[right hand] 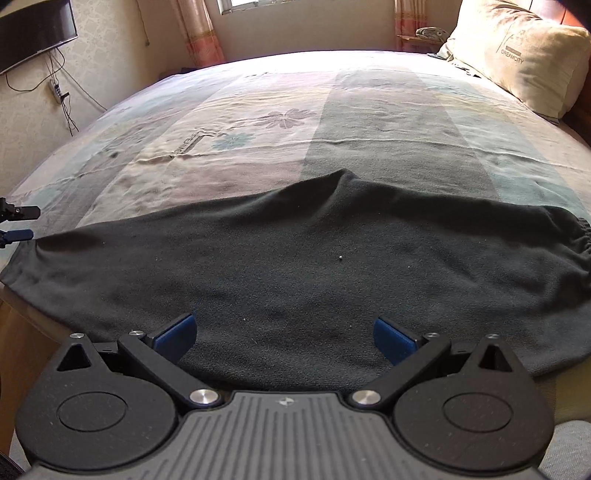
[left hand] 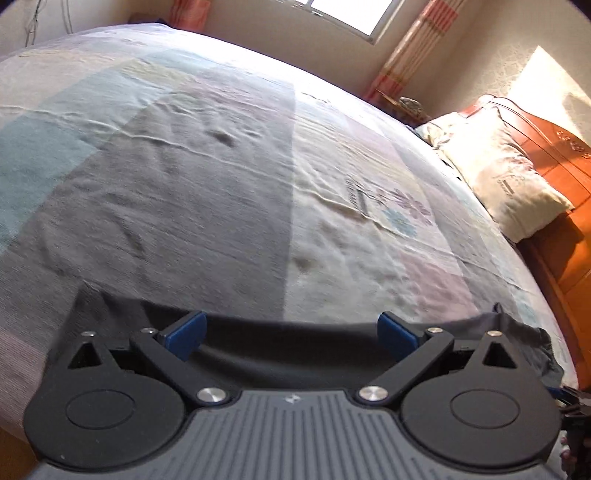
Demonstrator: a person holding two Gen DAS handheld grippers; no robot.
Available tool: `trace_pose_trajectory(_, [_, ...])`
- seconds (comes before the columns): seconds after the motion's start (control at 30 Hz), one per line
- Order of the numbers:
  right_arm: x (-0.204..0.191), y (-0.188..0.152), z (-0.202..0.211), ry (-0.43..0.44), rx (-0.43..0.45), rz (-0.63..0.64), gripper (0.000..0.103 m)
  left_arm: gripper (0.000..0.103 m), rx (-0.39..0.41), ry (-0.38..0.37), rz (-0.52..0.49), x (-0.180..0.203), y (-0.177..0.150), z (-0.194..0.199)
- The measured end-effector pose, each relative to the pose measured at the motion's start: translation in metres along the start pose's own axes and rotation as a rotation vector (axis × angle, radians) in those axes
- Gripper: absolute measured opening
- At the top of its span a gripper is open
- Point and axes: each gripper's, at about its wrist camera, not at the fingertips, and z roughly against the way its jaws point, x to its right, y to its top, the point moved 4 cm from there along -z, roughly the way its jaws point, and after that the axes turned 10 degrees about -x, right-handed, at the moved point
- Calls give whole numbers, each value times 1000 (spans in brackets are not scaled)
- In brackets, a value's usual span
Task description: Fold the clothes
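Note:
A black garment [right hand: 295, 266] lies spread flat across the near edge of the bed, with a gathered elastic hem at its right end [right hand: 580, 240]. My right gripper [right hand: 284, 336] is open low over the garment's near edge, its blue pads [right hand: 177, 334] apart and holding nothing. In the left wrist view my left gripper [left hand: 291, 334] is also open, just above the garment's edge [left hand: 288, 350], which runs between and under the fingers. The left gripper's fingertips [right hand: 16, 223] show at the garment's left end in the right wrist view.
The bed carries a pastel patchwork sheet [left hand: 258, 166] with a flower print [right hand: 284, 118]. A cream pillow [right hand: 524, 51] rests against the orange wooden headboard [left hand: 546, 155]. A wall-mounted screen [right hand: 33, 33] with cables hangs at left. A window and curtains [left hand: 417, 48] are beyond.

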Motion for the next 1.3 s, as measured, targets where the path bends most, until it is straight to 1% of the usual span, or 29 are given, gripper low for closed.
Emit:
trace_pose_trajectory(0.1, [-7, 2, -9, -13, -17, 38, 103, 99, -39, -87, -35, 24, -12, -10])
trace_pose_trajectory(0.17, [-13, 5, -16, -27, -28, 73, 103, 99, -61, -112, -63, 37, -12, -21])
trace_pose_trajectory(0.3, [-23, 3, -36, -96, -64, 129, 103, 99, -102, -108, -91, 55, -7, -51])
trace_pose_trajectory(0.37, [-28, -1, -37, -133, -52, 163, 103, 100, -99, -103, -81, 55, -1, -63])
trace_pose_trajectory(0.5, [-25, -4, -35, -115, -31, 147, 103, 100, -70, -71, -16, 53, 19, -71])
trace_pose_trajectory(0.53, [-25, -4, -35, -115, -28, 149, 103, 100, -68, -73, -12, 56, 21, -70])
trace_pose_trajectory(0.67, [-25, -5, -35, -119, -13, 151, 103, 100, -86, -151, -88, 90, 14, -64])
trace_pose_trajectory(0.73, [-26, -5, -36, -119, -7, 152, 103, 100, -122, -197, -146, 109, 4, -69])
trace_pose_trajectory(0.77, [-26, -5, -36, -120, -6, 152, 103, 100, -136, -205, -166, 116, 1, -74])
trace_pose_trajectory(0.83, [-26, -5, -36, -120, -4, 152, 103, 100, -153, -178, -179, 120, -1, -87])
trace_pose_trajectory(0.9, [-25, -5, -36, -118, -1, 153, 103, 100, -160, -127, -163, 117, 2, -102])
trace_pose_trajectory(0.97, [-25, -6, -36, -117, 1, 154, 103, 100, -140, -119, -149, 115, 9, -105])
trace_pose_trajectory(1.03, [-26, -5, -36, -117, -4, 155, 103, 100, -135, -88, -153, 120, 17, -99])
trace_pose_trajectory(1.07, [-26, -4, -36, -117, -8, 155, 103, 100, -126, -89, -174, 124, 17, -93])
trace_pose_trajectory(1.13, [-27, -1, -34, -115, -20, 152, 103, 100, -121, -113, -229, 132, 13, -76])
trace_pose_trajectory(1.17, [-28, 2, -31, -101, -18, 149, 103, 100, -120, -114, -259, 135, 9, -68])
trace_pose_trajectory(1.23, [-32, 9, -25, -67, 6, 151, 103, 100, -115, -51, -330, 135, -3, -54])
trace_pose_trajectory(1.3, [-43, 21, -20, -44, 53, 191, 103, 100, -109, 57, -382, 126, -17, -44])
